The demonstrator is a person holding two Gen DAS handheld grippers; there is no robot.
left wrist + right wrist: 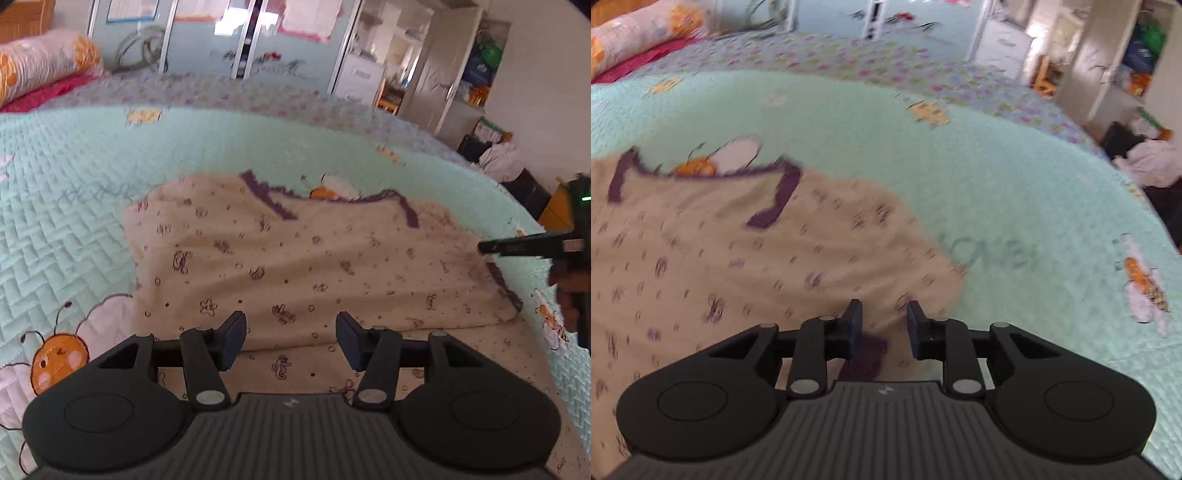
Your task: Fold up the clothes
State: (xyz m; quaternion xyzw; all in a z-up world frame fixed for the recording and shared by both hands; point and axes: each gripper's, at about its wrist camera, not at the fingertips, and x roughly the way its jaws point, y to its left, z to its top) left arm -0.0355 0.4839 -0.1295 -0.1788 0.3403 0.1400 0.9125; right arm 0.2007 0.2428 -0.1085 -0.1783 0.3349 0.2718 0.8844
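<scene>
Left tongs stand open above the cream cotton garment with purple print and trim, spread on the mint quilted bedspread. Right tongs are narrowly parted over its edge; blur leaves contact uncertain. Only the left view shows the right tongs from outside.

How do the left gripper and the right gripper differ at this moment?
The left gripper has its jaws wider apart than the right gripper. The left gripper is over the garment's middle fold; the right gripper is over its purple-trimmed edge near the quilt. Both point down at the garment, with nothing pinched.
</scene>
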